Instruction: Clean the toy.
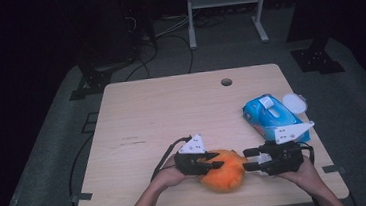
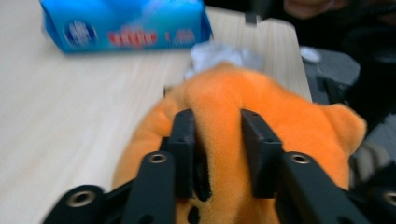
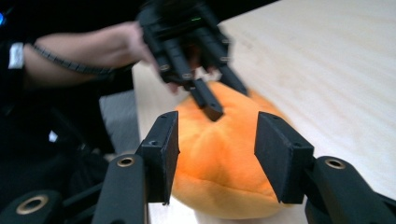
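Orange plush toy (image 1: 223, 171): lies on the wooden table (image 1: 162, 115) near its front edge, between the two grippers.
Left gripper (image 1: 211, 163): comes in from the toy's left; its jaws are pinched on a fold of the orange plush.
Left gripper view, toy (image 2: 243, 126): a ridge of fabric stands squeezed between the two black jaws, a detail too small to make out in the high view.
Right gripper (image 1: 249, 166): sits at the toy's right side, its jaws spread apart.
Right gripper view, toy (image 3: 219, 163): the plush sits in the wide gap between the jaws; neither pad clearly presses on it, and whether they touch it cannot be told.
Right gripper view, far side: the left gripper (image 3: 210, 105) points down onto the top of the toy, held by the person's hand (image 3: 135, 44).
Blue tissue pack (image 1: 270, 115): rests on the table behind the right gripper, well apart from the toy.
Left gripper view, pack (image 2: 123, 25): shows its long side with red print and a round logo, which the high view is too coarse to show.
Round white lid (image 1: 294, 104): just beside the pack's far right corner, seen from the high view.
Hole in table (image 1: 226, 82): near the far edge, seen from the high view.
White frame (image 1: 225, 6): stands on the floor beyond the table.
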`<state>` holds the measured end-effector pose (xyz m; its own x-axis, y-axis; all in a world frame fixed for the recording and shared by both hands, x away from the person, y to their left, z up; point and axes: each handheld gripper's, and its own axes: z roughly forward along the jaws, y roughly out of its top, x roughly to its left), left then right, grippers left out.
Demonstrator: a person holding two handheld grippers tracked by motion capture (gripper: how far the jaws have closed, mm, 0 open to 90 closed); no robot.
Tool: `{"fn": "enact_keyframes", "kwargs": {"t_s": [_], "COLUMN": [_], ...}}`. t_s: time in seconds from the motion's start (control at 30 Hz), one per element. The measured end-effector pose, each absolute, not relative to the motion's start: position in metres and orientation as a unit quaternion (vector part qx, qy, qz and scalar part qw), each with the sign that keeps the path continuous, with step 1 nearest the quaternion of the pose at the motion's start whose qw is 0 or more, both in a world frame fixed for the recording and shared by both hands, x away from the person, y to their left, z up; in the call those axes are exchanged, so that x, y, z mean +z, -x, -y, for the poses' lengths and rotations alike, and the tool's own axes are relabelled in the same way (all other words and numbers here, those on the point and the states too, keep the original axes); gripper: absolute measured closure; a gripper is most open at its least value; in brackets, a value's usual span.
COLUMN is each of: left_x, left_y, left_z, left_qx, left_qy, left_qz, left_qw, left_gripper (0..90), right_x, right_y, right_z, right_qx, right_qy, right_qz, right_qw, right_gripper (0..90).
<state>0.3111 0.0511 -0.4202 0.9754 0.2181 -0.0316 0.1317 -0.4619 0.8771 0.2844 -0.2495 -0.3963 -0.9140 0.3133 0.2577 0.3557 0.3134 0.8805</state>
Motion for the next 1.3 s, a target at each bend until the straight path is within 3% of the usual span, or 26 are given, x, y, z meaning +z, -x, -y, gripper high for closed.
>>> {"fn": "enact_keyframes", "kwargs": {"t_s": [0.3, 0.57, 0.77, 0.93, 1.3], "left_x": [-0.405, -0.4, -0.405, -0.424, -0.416], "left_y": [-0.319, -0.331, -0.341, -0.338, -0.333], "left_z": [-0.06, -0.076, -0.091, -0.1, -0.106], "left_qx": [0.103, 0.141, 0.206, 0.181, 0.146], "left_qy": [-0.846, -0.825, -0.816, -0.811, -0.814], "left_qz": [-0.126, -0.159, -0.193, -0.213, -0.209], "left_qw": [0.508, 0.523, 0.504, 0.514, 0.522], "left_gripper": [77.0, 80.3, 80.4, 76.7, 59.5], "right_x": [-0.397, -0.409, -0.413, -0.416, -0.421], "right_y": [-0.29, -0.296, -0.298, -0.301, -0.311], "right_z": [0.265, 0.259, 0.249, 0.246, 0.248], "right_qx": [-0.577, -0.559, -0.548, -0.532, -0.498], "right_qy": [0.251, 0.262, 0.26, 0.268, 0.3], "right_qz": [0.777, 0.787, 0.795, 0.803, 0.812], "right_qw": [-0.01, 0.0, 0.0, -0.006, -0.05], "right_gripper": [46.7, 46.6, 46.3, 45.5, 40.7]}}
